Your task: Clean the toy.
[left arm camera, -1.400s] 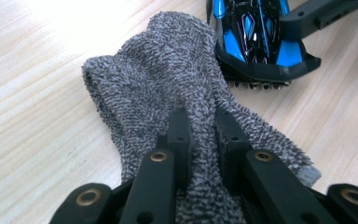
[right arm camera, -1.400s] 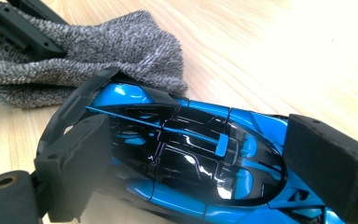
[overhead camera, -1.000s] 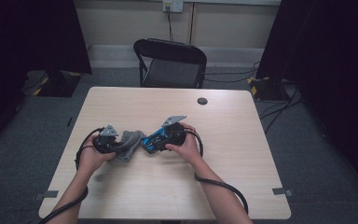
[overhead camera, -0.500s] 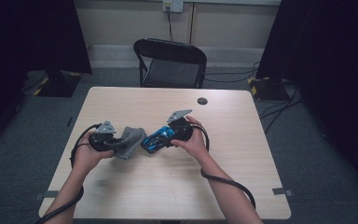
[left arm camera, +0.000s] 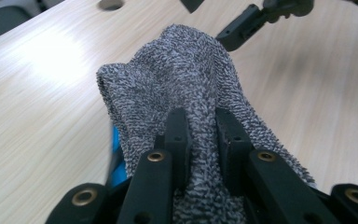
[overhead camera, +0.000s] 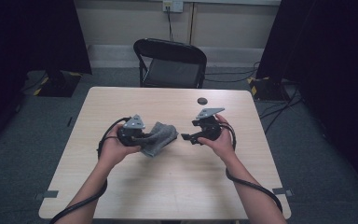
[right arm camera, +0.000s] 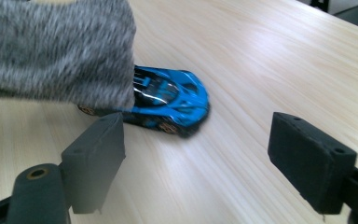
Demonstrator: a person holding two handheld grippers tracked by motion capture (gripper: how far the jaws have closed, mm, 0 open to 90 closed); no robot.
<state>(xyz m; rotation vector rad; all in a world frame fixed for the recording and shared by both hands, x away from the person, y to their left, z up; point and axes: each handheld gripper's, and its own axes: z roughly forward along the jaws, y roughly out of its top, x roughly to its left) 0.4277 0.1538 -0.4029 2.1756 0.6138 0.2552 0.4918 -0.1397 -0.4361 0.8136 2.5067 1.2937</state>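
Grey sock (left arm camera: 191, 88) sits clamped in our left claw (left arm camera: 200, 140), draped over the rear of a blue toy car (right arm camera: 168, 100) on the wooden counter (overhead camera: 177, 186). Our right claw (right arm camera: 196, 154) is spread apart, just beside the car.

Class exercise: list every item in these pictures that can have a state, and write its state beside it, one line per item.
Left tongs: shut on the grey sock.
Right tongs: open, holding nothing, apart from the car.
Grey sock: pinched and lifted, draped partly over the car.
Blue toy car: on its wheels on the table, rear end under the sock.
Folding chair: unfolded, unoccupied, behind the table.
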